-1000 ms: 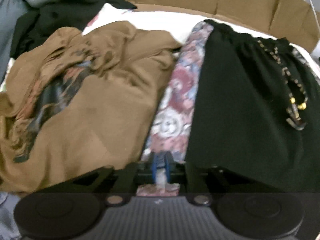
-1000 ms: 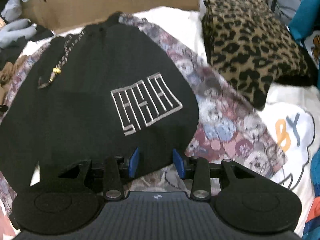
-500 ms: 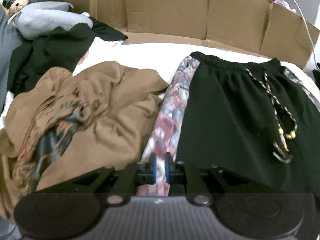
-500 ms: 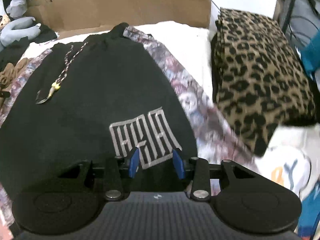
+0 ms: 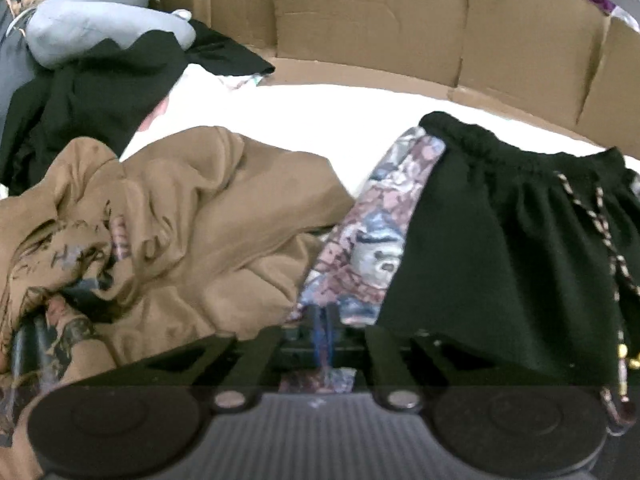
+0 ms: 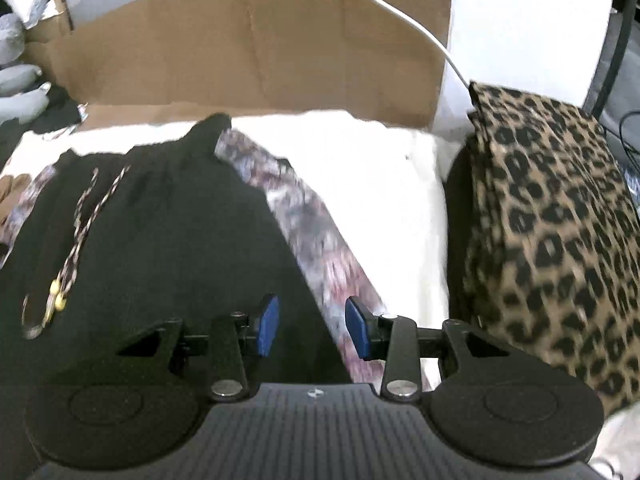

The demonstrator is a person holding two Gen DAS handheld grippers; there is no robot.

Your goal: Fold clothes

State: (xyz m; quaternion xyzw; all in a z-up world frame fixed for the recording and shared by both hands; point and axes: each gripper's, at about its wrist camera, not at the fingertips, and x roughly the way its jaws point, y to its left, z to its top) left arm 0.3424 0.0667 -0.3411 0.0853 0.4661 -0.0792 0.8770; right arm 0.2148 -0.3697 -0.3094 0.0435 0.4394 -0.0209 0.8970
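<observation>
Black shorts [image 5: 500,272] with a braided drawstring [image 5: 600,224] lie flat on a patterned cloth [image 5: 372,248] printed in pink and blue. My left gripper [image 5: 322,328] is shut on the near edge of that patterned cloth, beside the shorts' left side. In the right wrist view the shorts [image 6: 168,248] fill the left half, and the patterned cloth [image 6: 320,248] shows as a strip along their right side. My right gripper [image 6: 313,326] stands open over that right edge with nothing pinched between its blue pads.
A crumpled brown garment [image 5: 180,232] lies to the left, with dark clothes [image 5: 80,100] and a grey plush [image 5: 88,28] behind it. Cardboard walls [image 6: 240,48] ring the white sheet [image 6: 380,176]. A leopard-print bundle [image 6: 552,220] stands on the right, and a white cable [image 6: 404,12] hangs above it.
Both views have advanced toward the shorts' waistband. The grey logo has dropped out of the right view. The left gripper stays shut on the patterned cloth and the right one open.
</observation>
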